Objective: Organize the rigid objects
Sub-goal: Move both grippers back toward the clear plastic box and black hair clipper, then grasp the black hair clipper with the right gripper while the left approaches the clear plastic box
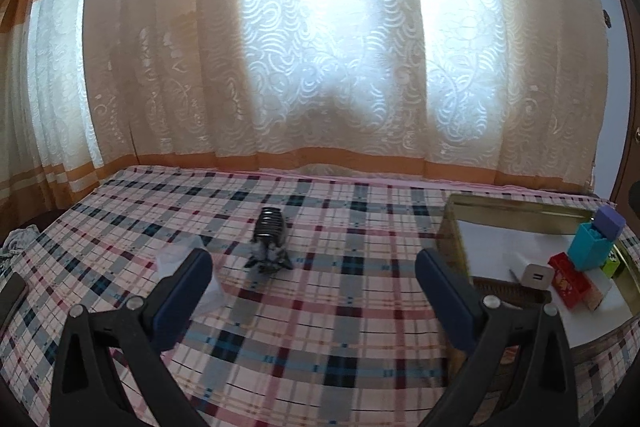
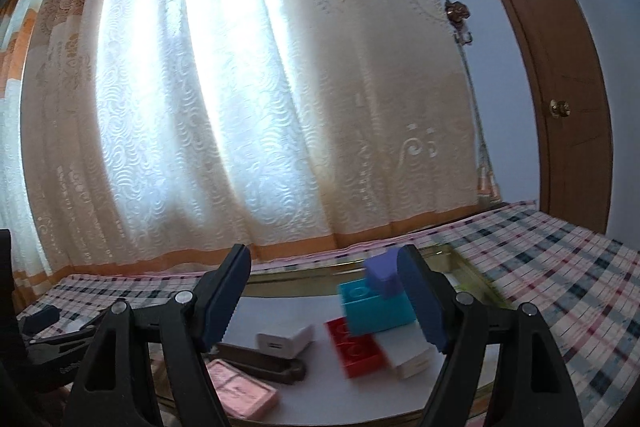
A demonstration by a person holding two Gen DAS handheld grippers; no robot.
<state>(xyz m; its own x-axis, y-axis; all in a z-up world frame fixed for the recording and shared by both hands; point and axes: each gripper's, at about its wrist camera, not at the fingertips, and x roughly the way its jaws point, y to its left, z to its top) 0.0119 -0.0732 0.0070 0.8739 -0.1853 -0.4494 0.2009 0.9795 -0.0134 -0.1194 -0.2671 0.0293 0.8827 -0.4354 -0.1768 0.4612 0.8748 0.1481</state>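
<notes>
On the plaid bed [image 1: 320,307], left wrist view: the left hand-held gripper [image 1: 314,271] hangs w/ jaws wide apart, nothing between them. At 12 o'clock from it, well ahead on the cover, lies a dark ribbed thing [image 1: 269,227] w/ a crumpled dark bit at its near end; can't tell what it is. Looks hard, ridged & light, so prob. grippy across the ribbed barrel; the crumpled end looks like a poor hold. At 10 o'clock, just beside the left finger, a clear plastic scrap [image 1: 176,253], soft & not worth clamping. At 2–3 o'clock sits the gold-rimmed tray [image 1: 520,209] w/ a teal block [image 1: 591,246], purple block [image 1: 609,223] on top of it, red block [image 1: 570,283] and white charger [image 1: 537,274].

Right wrist view: the right hand-held gripper [image 2: 322,291] hovers over the tray [image 2: 344,267], jaws spread, holding nothing. Purple block [image 2: 382,275] sits on the teal block [image 2: 376,311] at 12–1 o'clock, close to the right finger. Red block [image 2: 354,347] & a white box [image 2: 410,353] lie at 1 o'clock below; white charger [image 2: 285,339] at 6 o'clock between the fingers; brown flat piece [image 2: 260,361] and pink box [image 2: 240,391] at 7 o'clock.

Blocks look like stiff, light, smooth plastic: could slip, so squeeze flat sides, not the studded top. Stacked pair may topple if nudged. Charger is denser, glossy; take it across the wide faces.
</notes>
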